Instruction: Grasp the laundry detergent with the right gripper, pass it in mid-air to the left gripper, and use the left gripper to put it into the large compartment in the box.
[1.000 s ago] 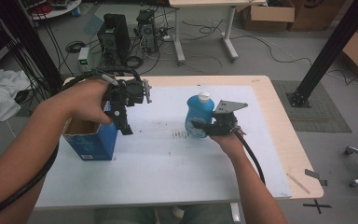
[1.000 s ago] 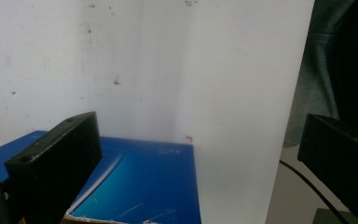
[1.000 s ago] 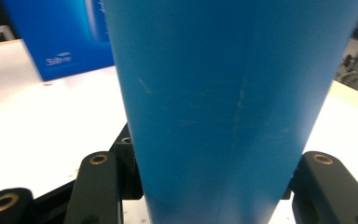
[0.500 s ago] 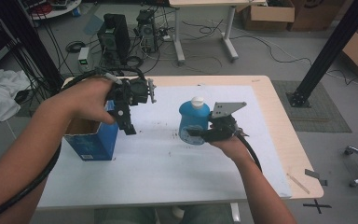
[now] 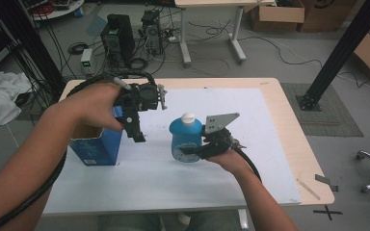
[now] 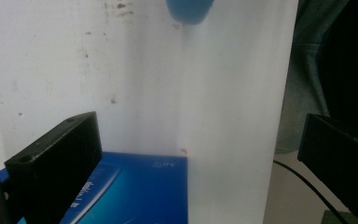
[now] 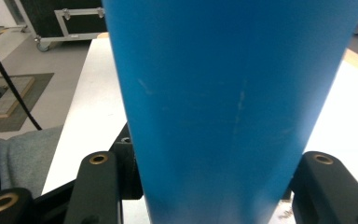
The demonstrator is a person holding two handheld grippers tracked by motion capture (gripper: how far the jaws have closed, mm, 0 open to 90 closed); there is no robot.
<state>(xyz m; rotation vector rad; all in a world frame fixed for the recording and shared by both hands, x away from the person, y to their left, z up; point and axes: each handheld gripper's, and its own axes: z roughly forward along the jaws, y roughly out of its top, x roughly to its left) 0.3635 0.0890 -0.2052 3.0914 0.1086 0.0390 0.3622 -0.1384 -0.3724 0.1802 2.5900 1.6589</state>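
Gripping the blue bottle (image 5: 186, 140), right gripper (image 5: 198, 150) jaws clamped; left gripper (image 5: 136, 131) jaws wide, empty.

Right hand-held gripper (image 5: 192, 153) carried blue bottle (image 5: 185, 137) toward box (image 5: 96, 144).

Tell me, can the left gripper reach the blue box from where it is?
Probably yes. The left gripper hangs open right beside the open blue box, with nothing between them. The right gripper is off to the side, shut on the blue bottle, so it isn't in the way.
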